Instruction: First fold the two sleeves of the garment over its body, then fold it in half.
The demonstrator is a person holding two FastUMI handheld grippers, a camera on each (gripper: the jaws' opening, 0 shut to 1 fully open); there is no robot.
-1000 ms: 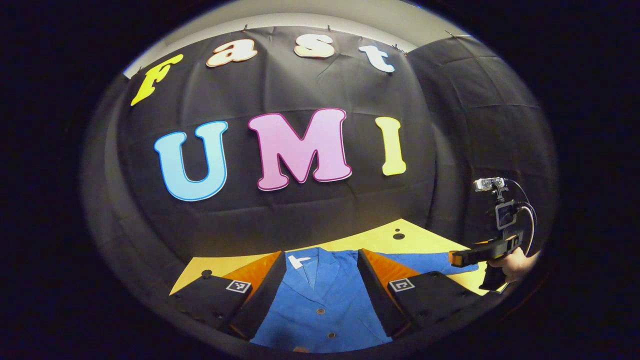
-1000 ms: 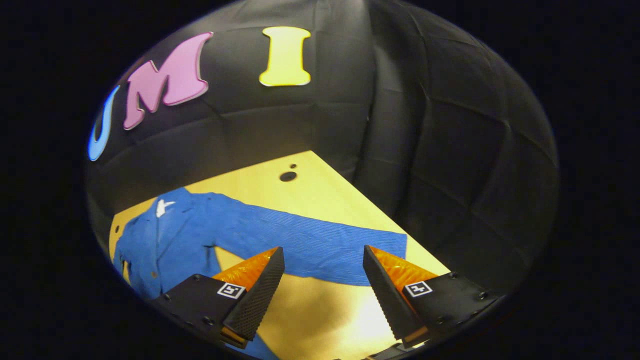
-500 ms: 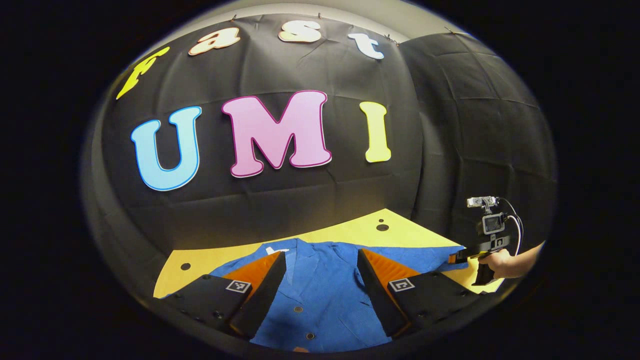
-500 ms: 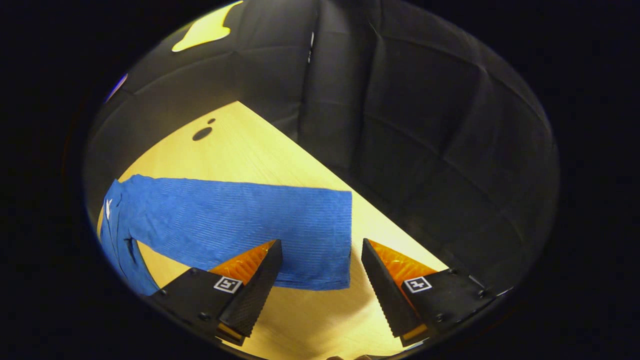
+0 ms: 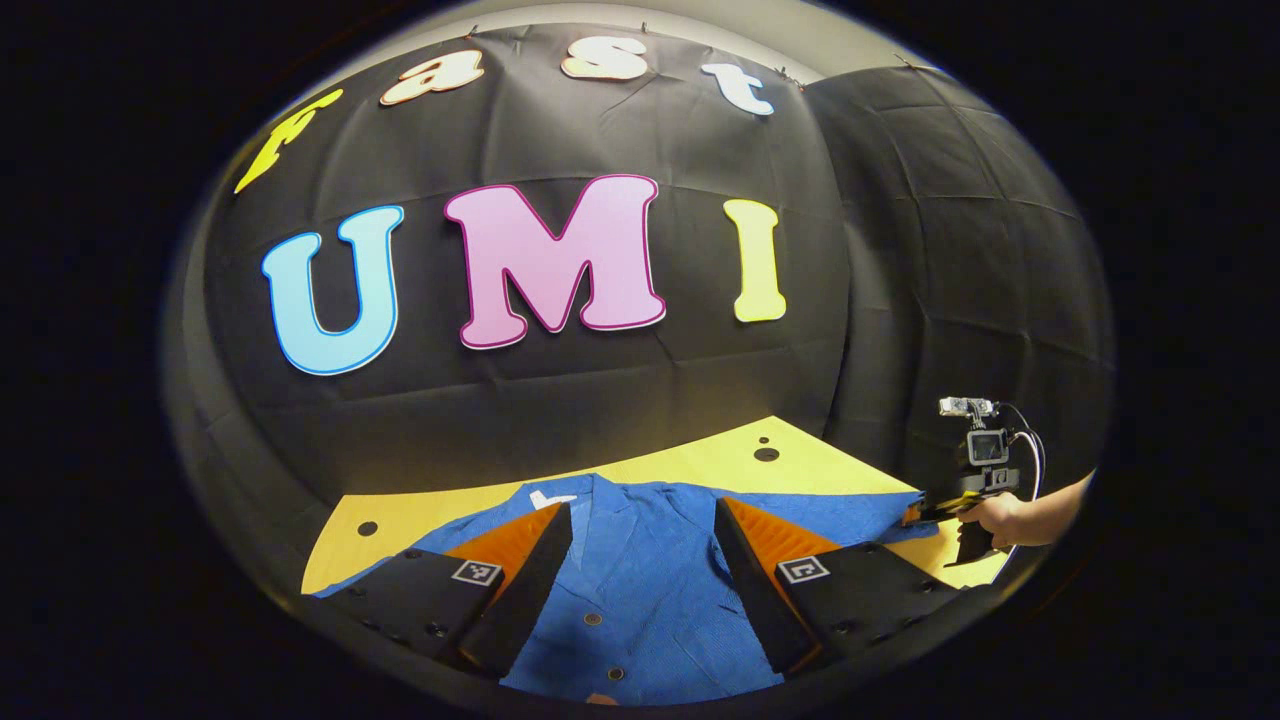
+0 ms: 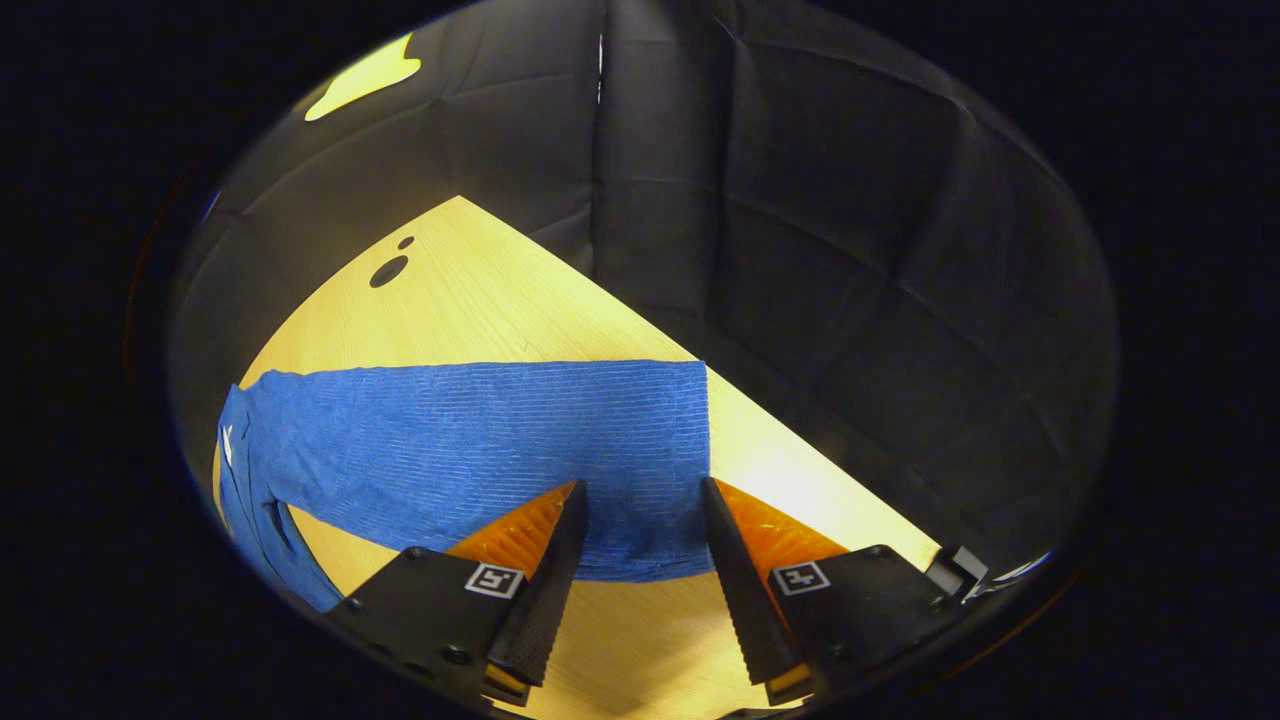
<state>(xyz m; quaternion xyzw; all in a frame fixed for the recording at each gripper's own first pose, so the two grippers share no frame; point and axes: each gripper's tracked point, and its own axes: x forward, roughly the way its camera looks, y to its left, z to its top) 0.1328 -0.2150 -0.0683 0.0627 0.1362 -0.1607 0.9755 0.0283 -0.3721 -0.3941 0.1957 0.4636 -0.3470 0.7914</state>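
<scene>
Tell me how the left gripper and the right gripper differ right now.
The left gripper hangs over the blue garment's buttoned body; the right gripper sits at the cuff end of the outstretched sleeve. The left gripper's jaws stand wider apart than the right gripper's, which straddle the cuff edge. Both are open and grip nothing yet.

Your garment (image 5: 640,590) is bright blue with fine ribbed lines, a white tag (image 5: 548,498) at its collar and dark buttons (image 5: 585,619). The counter (image 6: 520,310) beneath is pale yellow wood-grain with black holes (image 6: 388,270).
</scene>
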